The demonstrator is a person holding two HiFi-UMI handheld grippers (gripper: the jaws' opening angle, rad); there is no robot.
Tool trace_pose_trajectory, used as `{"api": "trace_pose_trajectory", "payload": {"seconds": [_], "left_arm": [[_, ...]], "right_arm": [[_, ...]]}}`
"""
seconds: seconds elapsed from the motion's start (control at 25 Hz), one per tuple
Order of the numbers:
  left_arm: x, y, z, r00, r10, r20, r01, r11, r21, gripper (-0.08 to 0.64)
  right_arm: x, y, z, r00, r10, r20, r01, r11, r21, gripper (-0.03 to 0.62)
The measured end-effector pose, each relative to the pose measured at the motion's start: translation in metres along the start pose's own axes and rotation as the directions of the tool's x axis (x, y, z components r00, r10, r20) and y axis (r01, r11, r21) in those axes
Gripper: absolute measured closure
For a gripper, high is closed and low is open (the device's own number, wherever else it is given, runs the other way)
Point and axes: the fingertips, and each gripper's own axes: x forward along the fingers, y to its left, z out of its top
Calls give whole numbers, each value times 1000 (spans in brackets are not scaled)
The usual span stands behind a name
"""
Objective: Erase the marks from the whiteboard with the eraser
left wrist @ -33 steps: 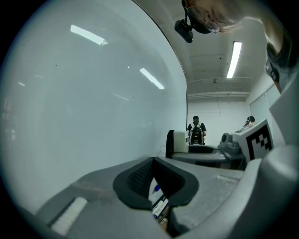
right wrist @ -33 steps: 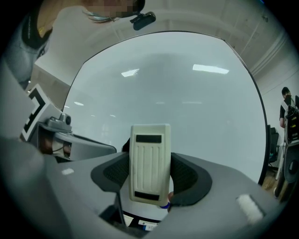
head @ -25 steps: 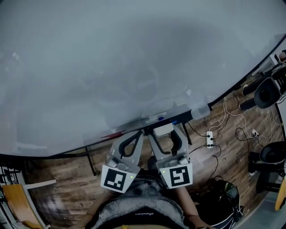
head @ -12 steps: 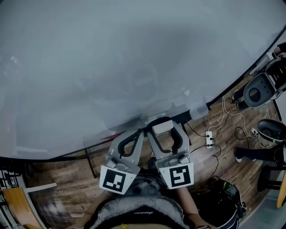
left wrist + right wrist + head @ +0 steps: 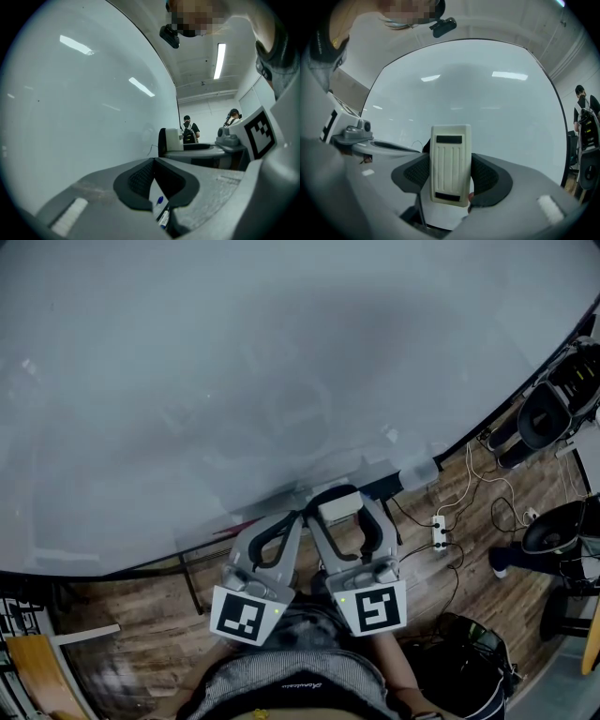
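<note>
Right gripper view shows the eraser (image 5: 450, 159) upright in the right gripper (image 5: 451, 174), jaws clamped on its two sides, before the whiteboard (image 5: 497, 103). On the left gripper (image 5: 154, 161), jaws meet at the tips, holding nothing.

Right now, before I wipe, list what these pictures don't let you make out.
Leftover marks on the whiteboard: head view, surface looks hazy, faint ones too small.
Wiping side of the eraser: right gripper view, it faces away; only the ribbed back shows.
Whether the eraser touches the whiteboard: no view shows it.
Most of the marker: left gripper view, only a blue cap shows; the left gripper covers the rest.
</note>
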Motion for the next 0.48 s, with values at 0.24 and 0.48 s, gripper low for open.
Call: {"api": "trace_pose_trajectory", "payload": {"seconds": [0.24, 0.48], "left_arm": [[2, 0, -2, 1000, -6, -6, 6, 1000, -13, 557], [-1, -1, 2, 1000, -19, -1, 19, 1000, -20, 557]], "right_arm": [[1, 1, 0, 1000, -1, 2, 1, 1000, -6, 330], [-1, 1, 3, 1000, -16, -3, 16, 1000, -8, 330]]}}
